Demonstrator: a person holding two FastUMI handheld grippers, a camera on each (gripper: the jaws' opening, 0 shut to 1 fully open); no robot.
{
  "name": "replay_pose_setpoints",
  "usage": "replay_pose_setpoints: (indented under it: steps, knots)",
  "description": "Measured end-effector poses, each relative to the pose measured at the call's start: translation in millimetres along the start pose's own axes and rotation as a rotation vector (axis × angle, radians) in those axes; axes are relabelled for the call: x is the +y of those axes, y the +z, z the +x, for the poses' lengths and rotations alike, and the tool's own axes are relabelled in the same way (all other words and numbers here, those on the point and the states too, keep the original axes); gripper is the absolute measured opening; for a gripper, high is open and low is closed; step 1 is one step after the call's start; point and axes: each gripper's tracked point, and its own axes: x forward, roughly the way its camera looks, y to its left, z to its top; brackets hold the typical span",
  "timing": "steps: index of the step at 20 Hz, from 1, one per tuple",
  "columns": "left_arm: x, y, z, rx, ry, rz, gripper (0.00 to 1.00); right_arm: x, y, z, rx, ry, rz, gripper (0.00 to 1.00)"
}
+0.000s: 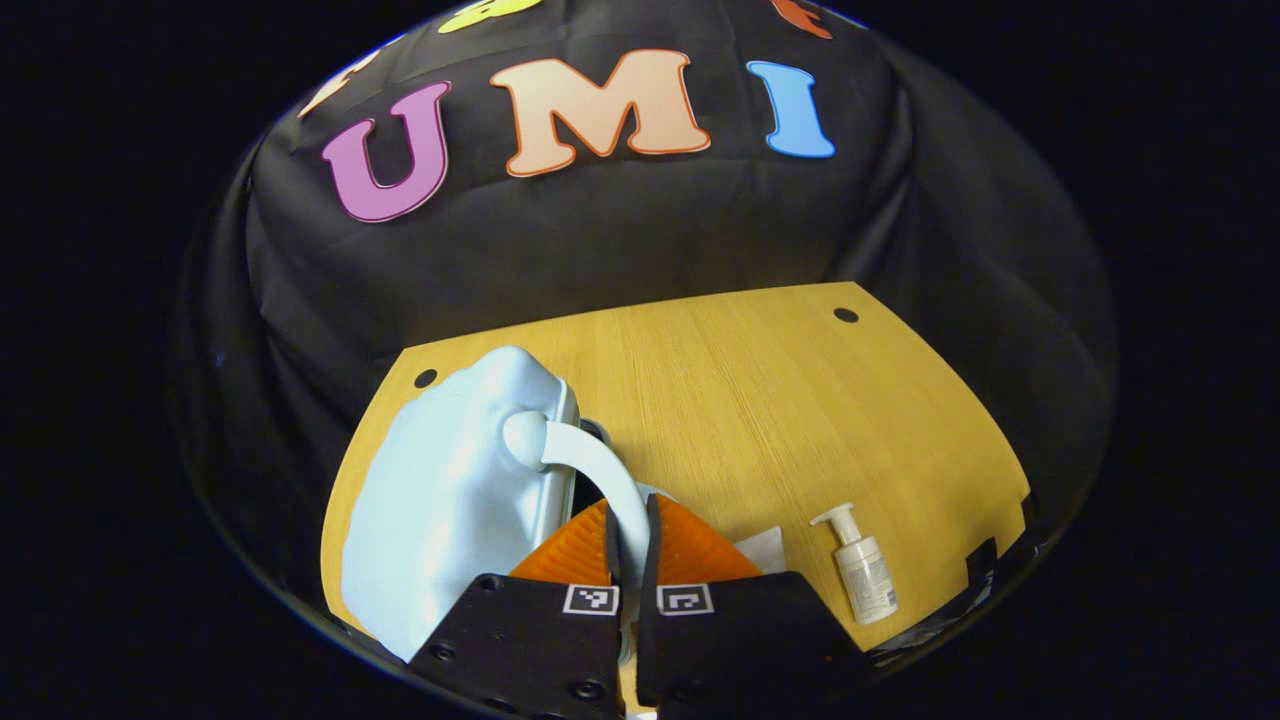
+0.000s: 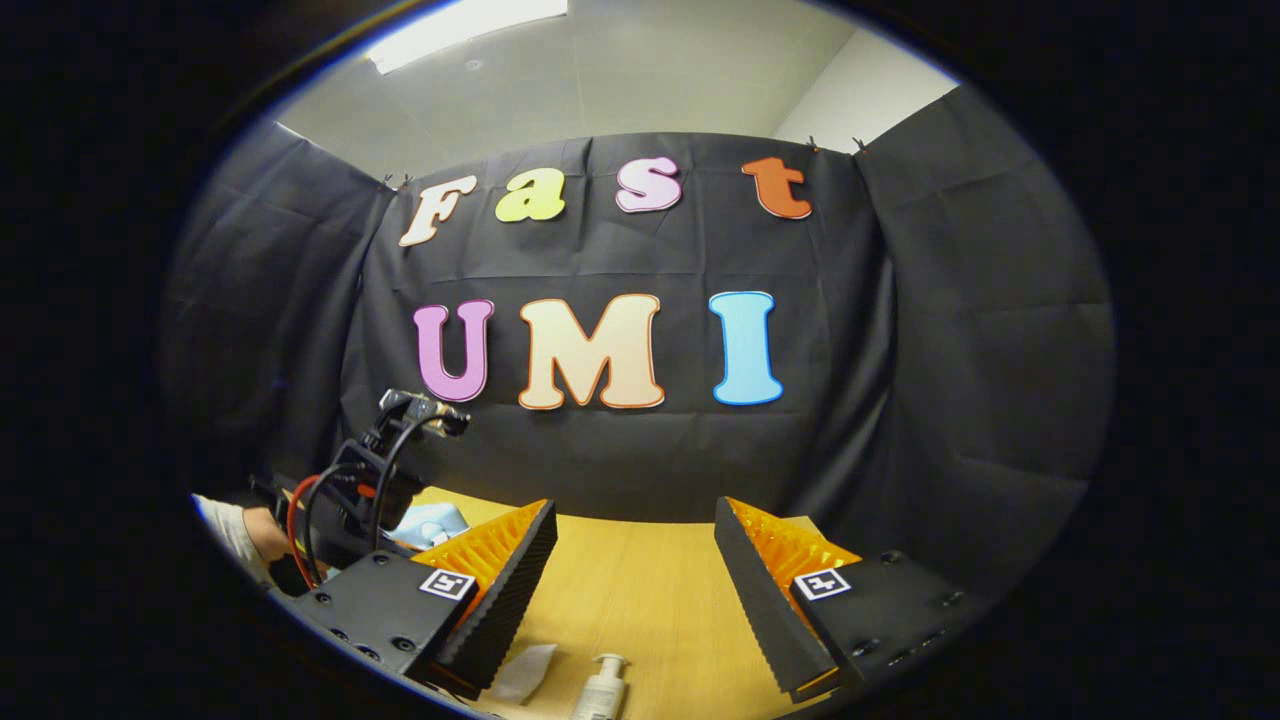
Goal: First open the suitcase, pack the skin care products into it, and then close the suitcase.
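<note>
Left gripper (image 1: 628,540) pinches the suitcase (image 1: 450,500) handle (image 1: 590,470) near the table's (image 1: 800,400) left edge; right gripper (image 2: 630,570) gapes empty above the pump bottle (image 2: 600,690)

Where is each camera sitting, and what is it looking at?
Left gripper view: rides the left tool, looking down at the suitcase whose handle its fingers pinch.
Right gripper view: rides the open right tool, facing the booth wall; a sleeve shows far left.
Both share the table and pump bottle.
</note>
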Motion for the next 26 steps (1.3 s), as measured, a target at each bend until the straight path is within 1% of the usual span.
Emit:
replay_pose_setpoints:
  steps: [2, 5, 8, 11, 14, 16, 19, 23, 26]
  knots:
    - [12.7, 12.7, -9.7, -0.026, 0.006, -0.01, 0.0, 7.4, -0.3, 3.9, -0.002, 0.015, 0.001, 0.99]
    - [38.6, 30.4, -19.7, -0.064, 0.041, -0.022, 0.0, 16.2, -3.7, 8.6, 0.006, 0.028, 0.012, 1.0]
    - [61.3, 43.4, -31.5, -0.091, 0.053, -0.054, 0.0, 26.3, -4.0, 14.2, 0.009, 0.036, 0.022, 0.99]
    - [82.2, 52.0, -39.0, -0.109, 0.063, -0.06, 0.0, 37.7, -5.7, 20.8, 0.012, 0.039, 0.021, 0.99]
    - [110.3, 62.5, -47.6, -0.14, 0.063, -0.117, 0.0, 51.9, -5.6, 26.6, 0.012, 0.048, 0.023, 0.99]
    - [133.6, 69.4, -51.6, -0.16, 0.079, -0.133, 0.0, 64.8, -5.9, 31.8, 0.01, 0.056, 0.024, 0.99]
    - [179.7, 74.9, -59.0, -0.178, 0.134, -0.127, 0.0, 88.3, -5.7, 38.0, 0.006, 0.072, 0.023, 1.0]
    - [233.2, 73.4, -64.8, -0.186, 0.18, -0.128, 0.01, 120.4, -12.7, 46.3, 0.009, 0.087, 0.026, 0.99]
    - [269.0, 70.8, -63.3, -0.194, 0.21, -0.13, 0.0, 141.4, -17.4, 53.1, 0.015, 0.086, 0.036, 0.99]
